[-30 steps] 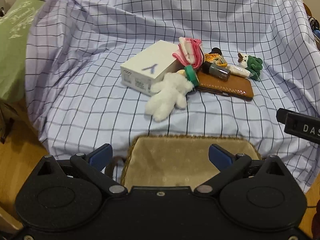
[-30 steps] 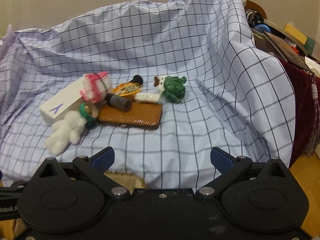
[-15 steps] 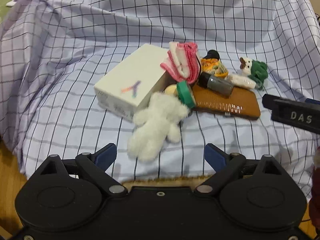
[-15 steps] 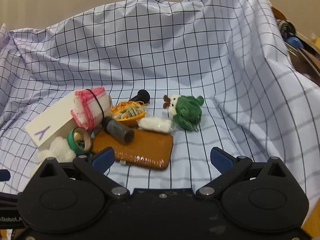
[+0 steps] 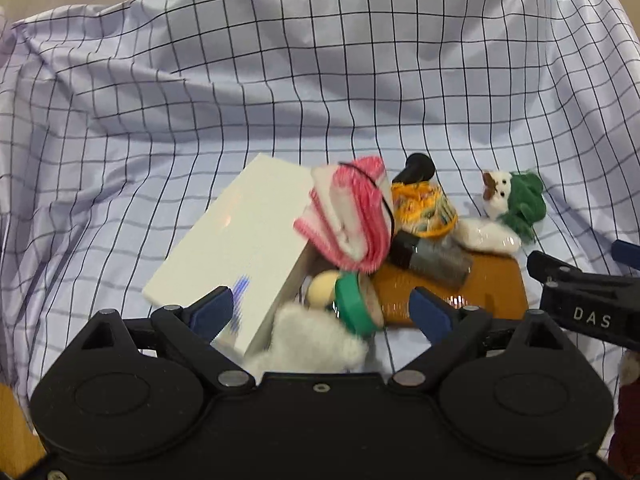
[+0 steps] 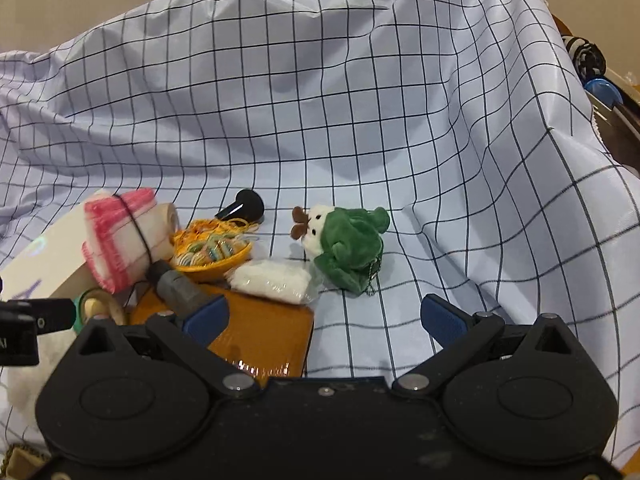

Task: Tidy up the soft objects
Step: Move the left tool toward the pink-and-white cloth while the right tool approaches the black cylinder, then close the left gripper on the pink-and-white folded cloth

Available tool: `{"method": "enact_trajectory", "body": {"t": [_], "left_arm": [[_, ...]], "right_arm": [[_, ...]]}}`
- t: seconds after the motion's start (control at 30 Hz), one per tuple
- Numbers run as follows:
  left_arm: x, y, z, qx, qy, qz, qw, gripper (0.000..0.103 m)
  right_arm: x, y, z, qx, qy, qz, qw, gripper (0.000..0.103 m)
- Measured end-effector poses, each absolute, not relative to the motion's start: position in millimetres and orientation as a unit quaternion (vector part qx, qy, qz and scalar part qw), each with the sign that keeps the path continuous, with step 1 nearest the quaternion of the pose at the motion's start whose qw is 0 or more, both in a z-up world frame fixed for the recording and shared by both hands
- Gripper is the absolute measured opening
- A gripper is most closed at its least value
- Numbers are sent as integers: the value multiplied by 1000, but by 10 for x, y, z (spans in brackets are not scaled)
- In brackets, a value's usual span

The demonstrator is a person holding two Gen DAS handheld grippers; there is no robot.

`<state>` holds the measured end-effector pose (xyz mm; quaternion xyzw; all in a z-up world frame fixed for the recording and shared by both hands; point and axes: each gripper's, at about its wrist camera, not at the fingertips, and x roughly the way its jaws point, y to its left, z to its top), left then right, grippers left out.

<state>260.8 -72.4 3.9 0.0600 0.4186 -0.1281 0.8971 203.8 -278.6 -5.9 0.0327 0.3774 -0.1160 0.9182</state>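
Observation:
Soft things lie in a pile on the checked cloth. A white plush toy sits low between the fingers of my left gripper, which is open and does not press on it. Just beyond are a rolled pink-and-white cloth and, at the right, a green plush. My right gripper is open and holds nothing. It hangs just short of the green plush and a white wrapped packet. The pink roll shows at the left.
Hard items are mixed in: a white box, a green tape ring, a grey bottle, an orange bowl of rubber bands and a brown wallet. A basket corner shows at the lower left. Clutter lies past the cloth's right edge.
Both grippers have moved forward toward the pile, which now looms larger. The basket has slid out of the left wrist view. The white plush now lies between the left fingers, which narrowed slightly.

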Motion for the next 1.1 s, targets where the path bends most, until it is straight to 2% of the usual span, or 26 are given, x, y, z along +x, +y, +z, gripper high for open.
{"method": "enact_trajectory", "body": {"t": [0.97, 1.0, 1.03, 1.1], "left_arm": [[3237, -1158, -202, 65, 411, -125, 900, 90], [3245, -1163, -198, 62, 410, -127, 901, 88], [3253, -1165, -195, 59, 410, -129, 901, 81], [3280, -1166, -199, 50, 417, -135, 898, 72]], "right_arm": [[2225, -2885, -234, 50, 381, -119, 915, 102], [2226, -2888, -238, 51, 381, -119, 915, 102], [2226, -2891, -241, 52, 381, -119, 915, 102], [2228, -2895, -241, 52, 381, -119, 916, 102]]}}
